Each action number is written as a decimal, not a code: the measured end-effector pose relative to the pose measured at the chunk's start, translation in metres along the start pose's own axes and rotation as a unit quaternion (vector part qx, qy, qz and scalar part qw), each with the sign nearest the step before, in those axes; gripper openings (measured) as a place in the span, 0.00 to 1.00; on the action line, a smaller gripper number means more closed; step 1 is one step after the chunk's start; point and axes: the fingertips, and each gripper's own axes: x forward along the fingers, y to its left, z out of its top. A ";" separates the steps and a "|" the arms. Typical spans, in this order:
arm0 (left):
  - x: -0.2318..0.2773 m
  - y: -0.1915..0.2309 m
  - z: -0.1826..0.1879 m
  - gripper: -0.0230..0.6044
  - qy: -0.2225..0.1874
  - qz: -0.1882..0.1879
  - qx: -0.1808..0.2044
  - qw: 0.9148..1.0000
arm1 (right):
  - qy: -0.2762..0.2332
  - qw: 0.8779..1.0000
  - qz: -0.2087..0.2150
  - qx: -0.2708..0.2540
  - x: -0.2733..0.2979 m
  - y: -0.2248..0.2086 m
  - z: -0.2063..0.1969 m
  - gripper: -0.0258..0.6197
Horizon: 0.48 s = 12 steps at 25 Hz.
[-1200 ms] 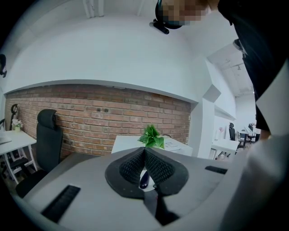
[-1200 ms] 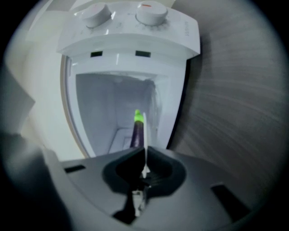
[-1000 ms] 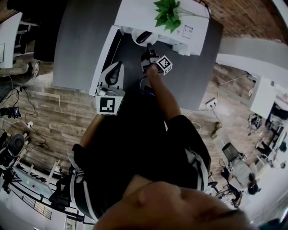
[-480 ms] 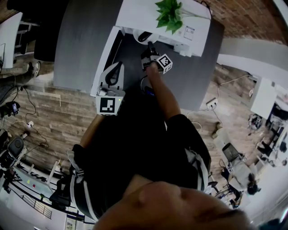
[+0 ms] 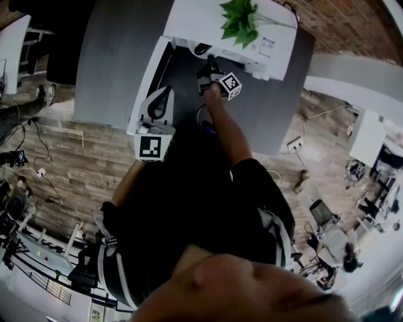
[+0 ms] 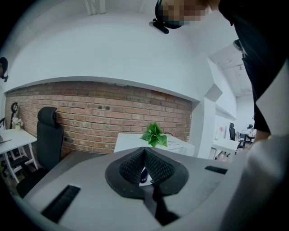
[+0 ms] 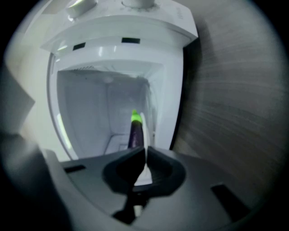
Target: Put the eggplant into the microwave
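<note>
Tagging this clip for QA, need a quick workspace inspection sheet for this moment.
Surface: dark grey table, carries the microwave.
Job's things: white microwave with its door open; eggplant inside the cavity.
Clutter: potted plant on the microwave top.
Grippers: left gripper has its jaws together and is empty. Right gripper has its jaws together at the cavity mouth, with the eggplant just ahead; contact unclear.
Cables: loose cables on the floor at left; power strip on the floor at right.
Surroundings: brick wall, wood floor, office chair.
</note>
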 end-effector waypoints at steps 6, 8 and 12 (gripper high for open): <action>0.003 0.002 -0.002 0.10 -0.002 -0.003 -0.004 1.000 | -0.004 1.000 -0.004 -0.002 0.004 0.002 0.001 0.10; 0.002 0.002 -0.001 0.10 -0.002 -0.004 -0.008 1.000 | -0.003 1.000 -0.005 -0.002 0.004 0.002 0.002 0.10; 0.003 0.002 -0.001 0.10 -0.003 -0.009 -0.010 1.000 | -0.002 1.000 -0.007 0.002 0.005 0.003 0.002 0.12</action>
